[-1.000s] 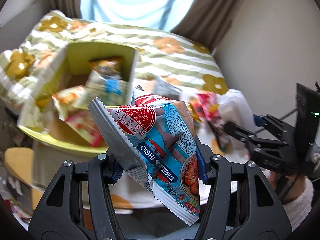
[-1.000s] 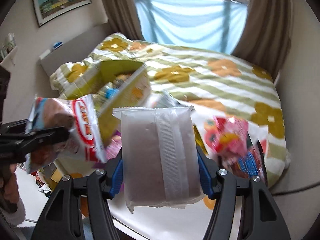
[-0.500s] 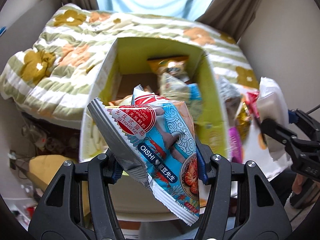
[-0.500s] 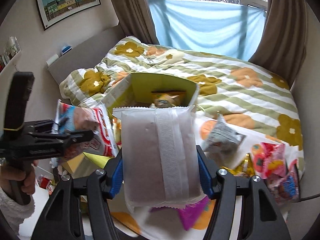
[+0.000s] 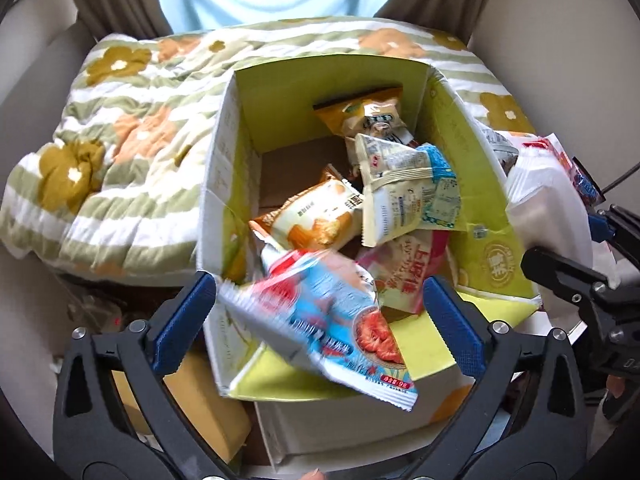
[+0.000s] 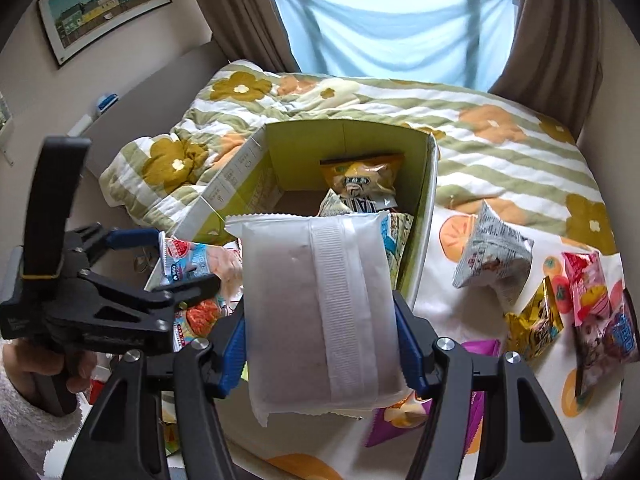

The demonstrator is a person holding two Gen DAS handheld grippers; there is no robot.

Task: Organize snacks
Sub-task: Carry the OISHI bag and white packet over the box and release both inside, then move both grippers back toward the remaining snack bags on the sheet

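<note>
My left gripper [image 5: 320, 312] is open over the near end of the yellow-green cardboard box [image 5: 452, 128]. The blue Oishi shrimp snack bag [image 5: 328, 320] is blurred and loose between the spread fingers, falling towards the box. The box holds several snack packets [image 5: 404, 188]. My right gripper [image 6: 320, 344] is shut on a white translucent snack packet [image 6: 320, 312], held in front of the box [image 6: 424, 216]. The left gripper [image 6: 132, 280] and the Oishi bag [image 6: 192, 260] show at the left of the right wrist view.
Loose snack packets lie on the white fruit-print cloth [image 6: 448, 280] right of the box: a grey-white one [image 6: 492, 256], a gold one [image 6: 536, 324], a pink one [image 6: 588, 288], a purple one [image 6: 404, 416]. A flowered quilt [image 6: 500, 148] covers the bed behind.
My left gripper has opened and let go of the Oishi bag, which drops towards the box. Both grippers have moved closer to the box. The right gripper still holds the white packet.
</note>
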